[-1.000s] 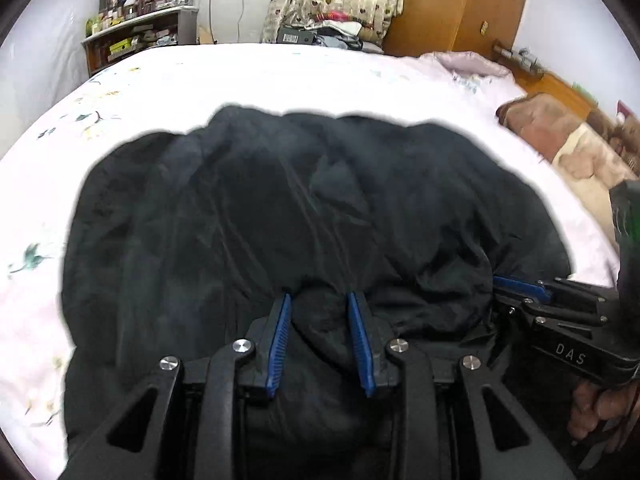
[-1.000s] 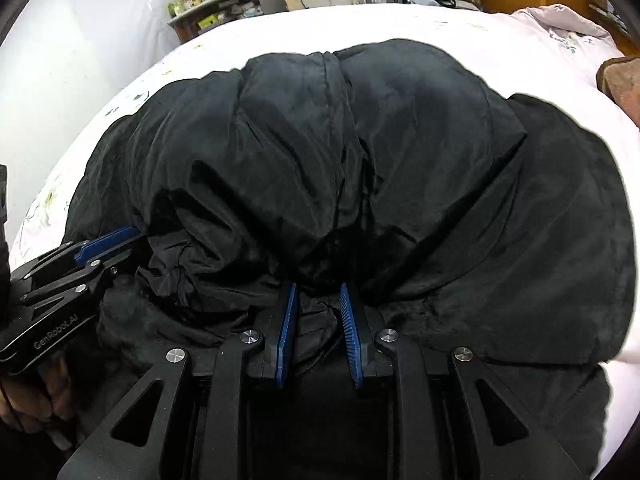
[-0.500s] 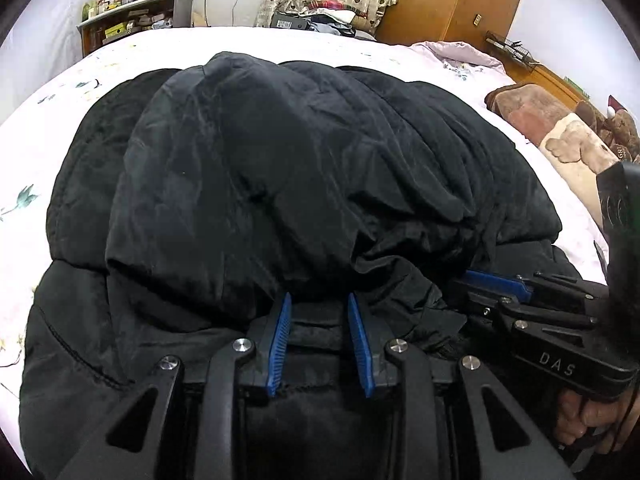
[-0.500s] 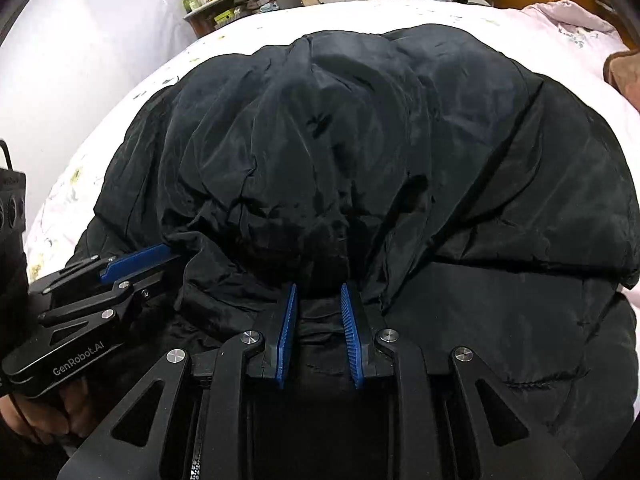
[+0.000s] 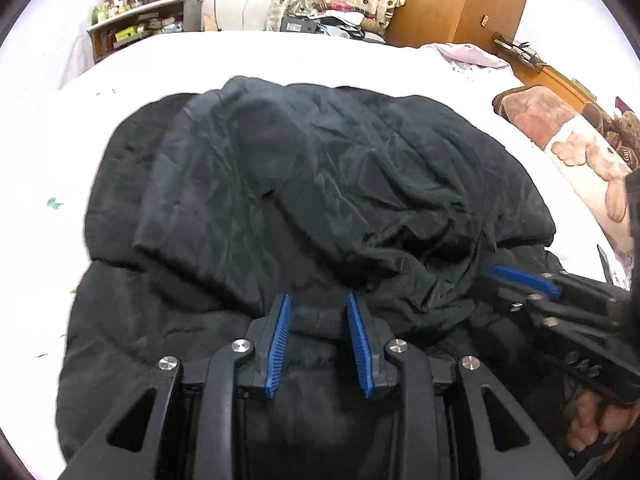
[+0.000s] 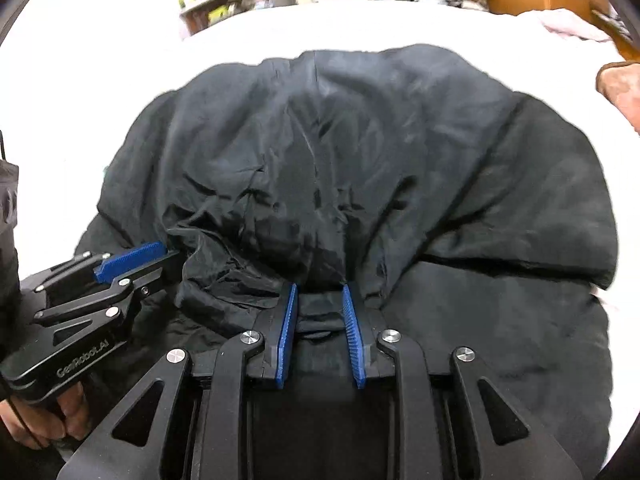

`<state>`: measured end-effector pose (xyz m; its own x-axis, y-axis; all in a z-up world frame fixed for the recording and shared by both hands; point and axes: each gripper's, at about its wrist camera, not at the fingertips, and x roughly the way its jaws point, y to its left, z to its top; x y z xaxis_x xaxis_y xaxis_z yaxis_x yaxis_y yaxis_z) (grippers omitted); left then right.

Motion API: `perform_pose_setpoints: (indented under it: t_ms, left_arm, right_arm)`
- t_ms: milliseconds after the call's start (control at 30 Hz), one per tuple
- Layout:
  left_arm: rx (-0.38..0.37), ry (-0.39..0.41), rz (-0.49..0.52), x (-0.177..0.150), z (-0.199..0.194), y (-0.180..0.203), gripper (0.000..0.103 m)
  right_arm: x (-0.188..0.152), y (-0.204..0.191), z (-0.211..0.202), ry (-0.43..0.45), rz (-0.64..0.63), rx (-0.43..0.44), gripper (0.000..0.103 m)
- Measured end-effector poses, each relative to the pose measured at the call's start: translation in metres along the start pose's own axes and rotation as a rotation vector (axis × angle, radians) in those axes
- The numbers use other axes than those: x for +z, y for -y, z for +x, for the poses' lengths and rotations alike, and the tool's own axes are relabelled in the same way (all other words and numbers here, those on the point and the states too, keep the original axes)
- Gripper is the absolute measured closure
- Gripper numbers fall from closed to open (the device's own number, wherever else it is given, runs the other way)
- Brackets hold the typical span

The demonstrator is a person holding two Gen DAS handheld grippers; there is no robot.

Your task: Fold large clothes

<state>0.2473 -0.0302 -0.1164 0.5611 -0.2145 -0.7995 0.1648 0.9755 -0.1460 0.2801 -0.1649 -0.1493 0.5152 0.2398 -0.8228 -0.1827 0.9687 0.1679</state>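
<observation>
Right wrist: both hand-held grippers pinch black jacket.

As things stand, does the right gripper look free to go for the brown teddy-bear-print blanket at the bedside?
Probably not: the right gripper is clamped on a fold of the black padded jacket, so its jaws are occupied. The brown teddy-bear-print blanket lies unobstructed on the bed, beyond the jacket.

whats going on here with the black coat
A person holds a hand-held gripper in each hand, folding a large black puffy coat on a white bedsheet. The left hand-held gripper and the right hand-held gripper each pinch the coat's near edge, side by side, with one layer doubled over the rest.
</observation>
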Motion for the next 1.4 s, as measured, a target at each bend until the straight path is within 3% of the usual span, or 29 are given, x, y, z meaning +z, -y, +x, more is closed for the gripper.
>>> perform_pose_setpoints:
  t_ms: [300,533,700,1233,1333,1400]
  left_arm:
    - [0.003,0.065,-0.009,-0.028,-0.066,0.011,0.071]
    - [0.018,0.116,0.004,-0.051,-0.124,0.020,0.071]
    - [0.021,0.146,0.009,-0.064,-0.155,0.026,0.071]
    - [0.070,0.178,-0.009,-0.107,-0.197,0.013,0.071]
    - [0.083,0.171,-0.026,-0.115,-0.196,0.004,0.071]
    - [0.084,0.166,-0.040,-0.120,-0.196,-0.003,0.067]
  right_arm:
    - [-0.038,-0.008,-0.077,0.082,-0.010,0.008,0.078]
    - [-0.071,-0.002,-0.130,0.118,0.003,0.006,0.065]
    - [-0.094,-0.003,-0.164,0.147,0.000,-0.010,0.065]
    - [-0.143,0.001,-0.202,0.167,0.042,-0.017,0.064]
    - [-0.150,0.007,-0.203,0.167,0.057,-0.024,0.052]
    - [-0.155,0.014,-0.203,0.166,0.076,-0.032,0.051]
